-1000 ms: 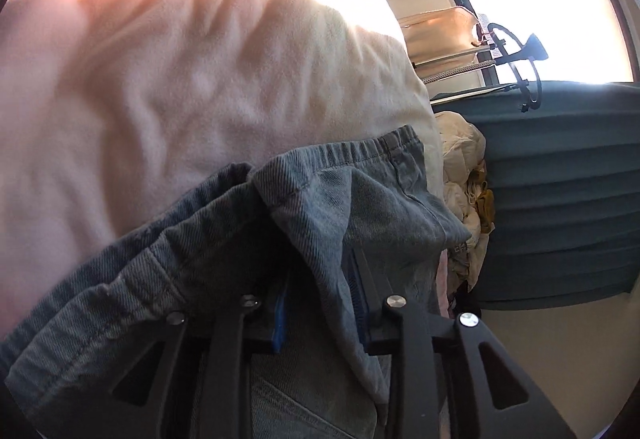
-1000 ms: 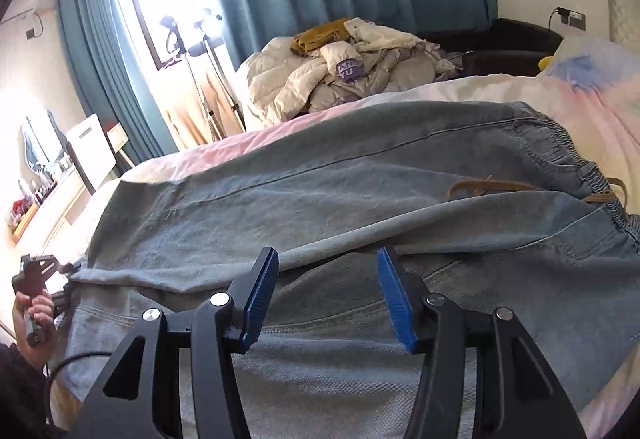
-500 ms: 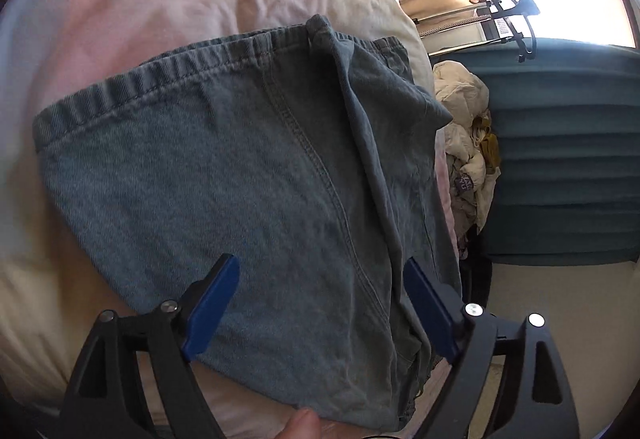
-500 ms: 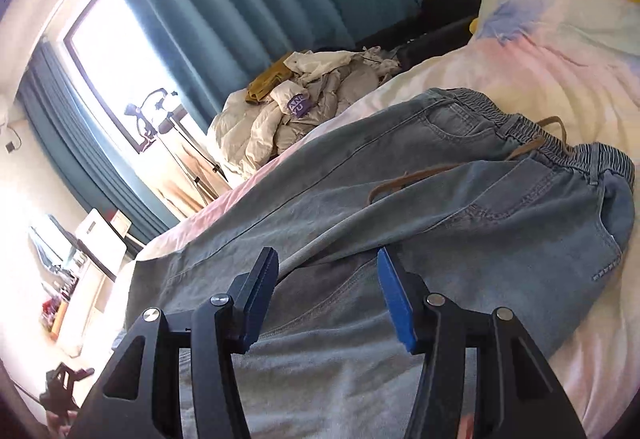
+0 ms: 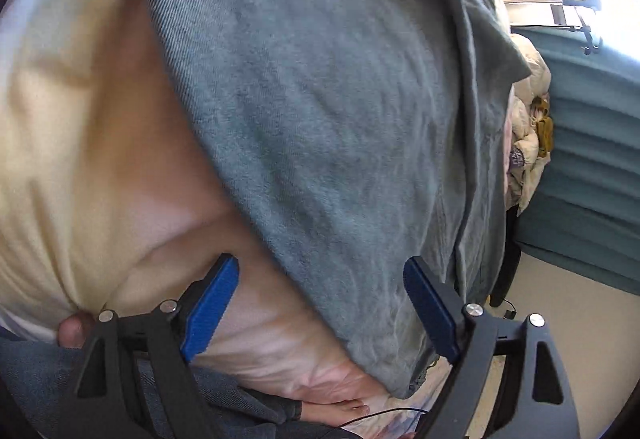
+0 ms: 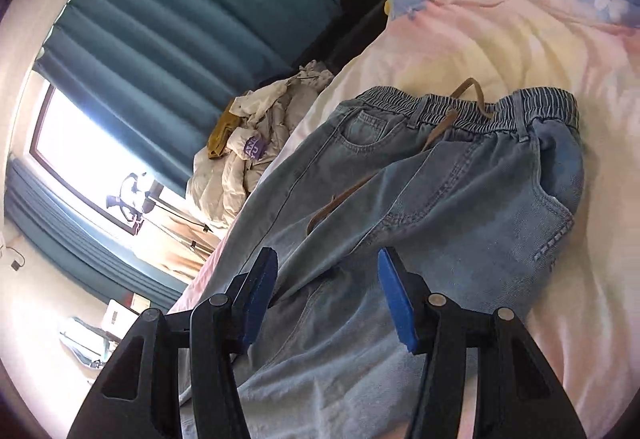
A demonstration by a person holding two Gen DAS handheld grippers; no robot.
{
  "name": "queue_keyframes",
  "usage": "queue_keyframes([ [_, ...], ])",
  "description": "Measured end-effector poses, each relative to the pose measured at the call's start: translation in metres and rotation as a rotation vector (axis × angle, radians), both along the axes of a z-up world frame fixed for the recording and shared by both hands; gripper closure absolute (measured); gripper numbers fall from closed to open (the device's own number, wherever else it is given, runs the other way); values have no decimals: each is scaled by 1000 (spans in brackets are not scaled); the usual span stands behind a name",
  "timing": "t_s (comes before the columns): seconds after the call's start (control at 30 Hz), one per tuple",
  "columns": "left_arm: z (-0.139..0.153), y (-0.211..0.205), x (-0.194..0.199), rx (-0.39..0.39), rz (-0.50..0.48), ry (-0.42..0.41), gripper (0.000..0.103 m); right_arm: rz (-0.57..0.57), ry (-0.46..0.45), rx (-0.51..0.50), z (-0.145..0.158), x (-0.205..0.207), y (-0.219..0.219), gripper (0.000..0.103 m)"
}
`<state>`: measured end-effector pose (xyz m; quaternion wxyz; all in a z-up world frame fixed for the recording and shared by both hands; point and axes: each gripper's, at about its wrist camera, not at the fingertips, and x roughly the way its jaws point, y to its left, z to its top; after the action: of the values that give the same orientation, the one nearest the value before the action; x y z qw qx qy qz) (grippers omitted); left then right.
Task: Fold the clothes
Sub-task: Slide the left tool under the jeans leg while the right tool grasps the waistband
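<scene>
your right gripper (image 6: 326,293), jaws wide, sits over the jeans (image 6: 420,207); waistband lies ahead toward the bed (image 6: 500,39) head. left gripper (image 5: 320,303) wide at the hem.

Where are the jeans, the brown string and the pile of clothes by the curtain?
jeans (image 6: 460,207), right wrist view, on the upper leg below the waistband.
brown string (image 6: 468,85), right wrist view, on its loop at the waistband.
pile of clothes (image 6: 256,147), right wrist view, on the pale jacket.
</scene>
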<state>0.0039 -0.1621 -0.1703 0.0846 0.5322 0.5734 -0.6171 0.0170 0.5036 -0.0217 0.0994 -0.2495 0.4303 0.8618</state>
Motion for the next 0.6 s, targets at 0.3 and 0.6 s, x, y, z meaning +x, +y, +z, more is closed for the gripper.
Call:
queue_keyframes([
  [0.3,-9,0,-5,40,18,40,36,-414,-26,-90,-20,64,70,49],
  [0.6,-2,-4,-14,149,36,208,63,-550,-199,-317,-88,68,102,49],
])
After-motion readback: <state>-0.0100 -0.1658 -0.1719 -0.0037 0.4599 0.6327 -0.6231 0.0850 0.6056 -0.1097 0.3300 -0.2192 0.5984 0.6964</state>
